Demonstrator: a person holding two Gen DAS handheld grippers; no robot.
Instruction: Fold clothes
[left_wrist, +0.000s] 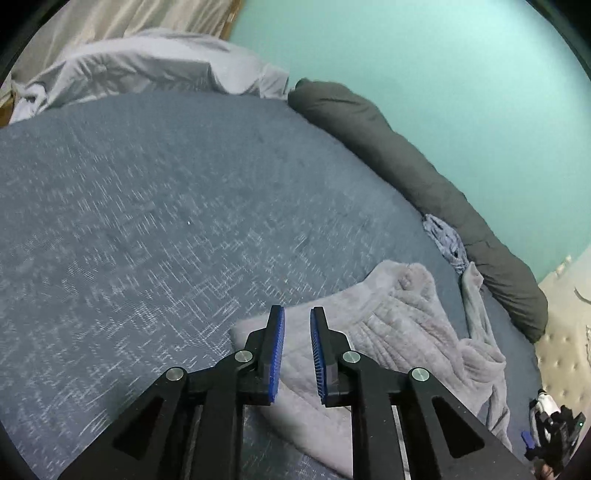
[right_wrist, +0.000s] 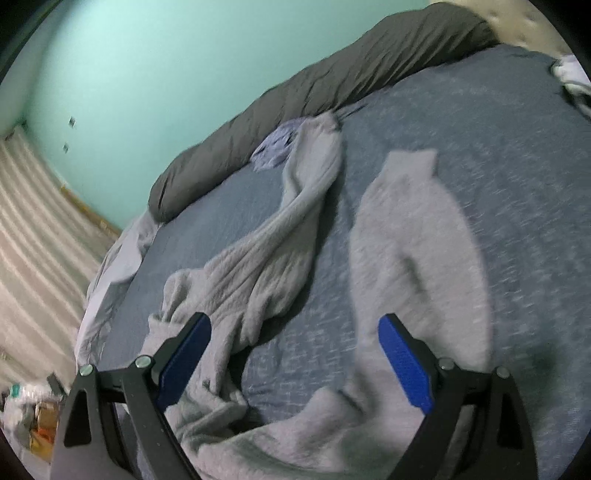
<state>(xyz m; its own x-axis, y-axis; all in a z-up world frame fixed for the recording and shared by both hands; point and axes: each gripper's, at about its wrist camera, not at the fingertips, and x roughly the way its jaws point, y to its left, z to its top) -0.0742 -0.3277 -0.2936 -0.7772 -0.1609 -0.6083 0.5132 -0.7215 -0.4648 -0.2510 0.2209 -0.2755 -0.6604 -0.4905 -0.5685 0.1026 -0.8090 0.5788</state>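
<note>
At lower centre, left gripper (left_wrist: 297, 314) fingers stand slightly apart, pinching nothing, above the grey fleece garment (left_wrist: 388, 332); right gripper (right_wrist: 294, 326) fingers are spread wide.

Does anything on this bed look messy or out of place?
Yes. The fluffy grey garment is only half laid out: one part lies flat, while another part trails twisted and bunched across the blue bedspread towards the dark bolster.

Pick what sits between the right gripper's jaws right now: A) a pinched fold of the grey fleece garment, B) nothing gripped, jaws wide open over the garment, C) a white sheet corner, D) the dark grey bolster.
B: the right gripper has its blue pads far apart, with the grey fleece garment lying loose on the blue bedspread beneath them, ungripped.
</note>
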